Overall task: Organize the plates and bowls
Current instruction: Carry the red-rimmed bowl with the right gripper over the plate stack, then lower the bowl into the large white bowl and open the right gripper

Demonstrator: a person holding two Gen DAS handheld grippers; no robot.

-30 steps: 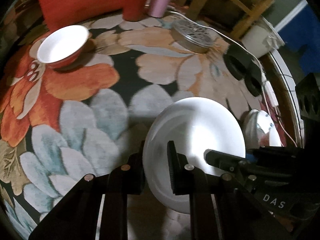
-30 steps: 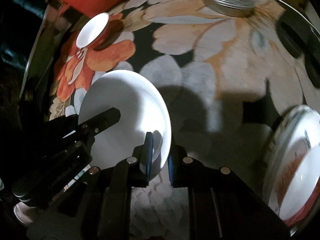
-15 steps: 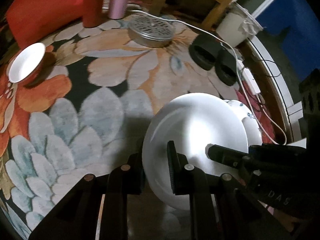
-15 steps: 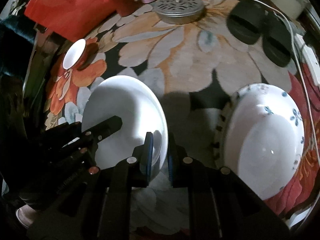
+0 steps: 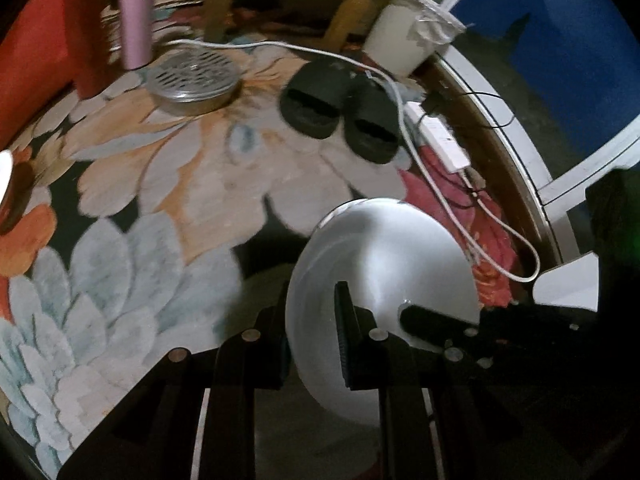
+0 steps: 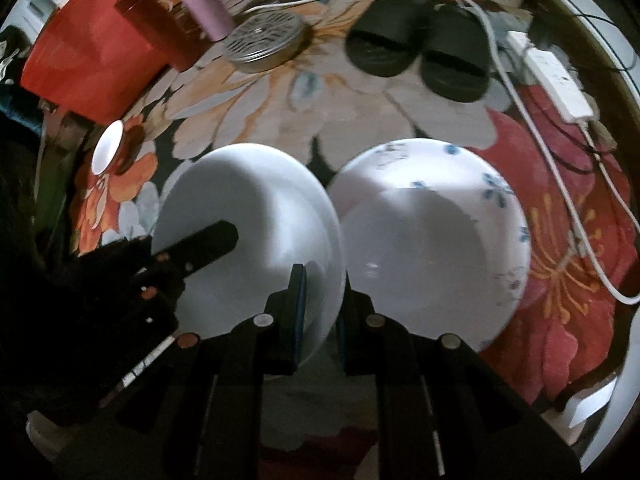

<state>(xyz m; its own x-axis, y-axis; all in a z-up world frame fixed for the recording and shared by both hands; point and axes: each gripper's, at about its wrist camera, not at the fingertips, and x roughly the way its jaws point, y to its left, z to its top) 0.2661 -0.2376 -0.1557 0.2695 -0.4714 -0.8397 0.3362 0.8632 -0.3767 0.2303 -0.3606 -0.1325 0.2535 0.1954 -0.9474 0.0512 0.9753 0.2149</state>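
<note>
A plain white plate (image 5: 384,264) hangs tilted above the flowered carpet, held at two opposite rims. My left gripper (image 5: 312,292) is shut on its near rim, one finger on each face. From the other side my right gripper (image 6: 322,280) is shut on the same white plate (image 6: 248,216). To the right of the plate, a white bowl with blue flowers (image 6: 432,240) sits on the carpet. Far to the left stands a small red bowl with a white inside (image 6: 106,148); only its rim (image 5: 4,176) shows at the edge of the left wrist view.
On the carpet (image 6: 280,120) beyond lie two black slippers (image 6: 416,52), a round perforated metal lid (image 6: 264,40), a pink tumbler (image 6: 200,0) and a red box (image 6: 88,52). A white cable and power strip (image 6: 556,76) run along the right side, near a white bin (image 5: 408,36).
Both grippers have carried the white plate to the right across the carpet. The blue-flowered bowl has come fully into the right wrist view; the small red bowl has slid to the left edge.
</note>
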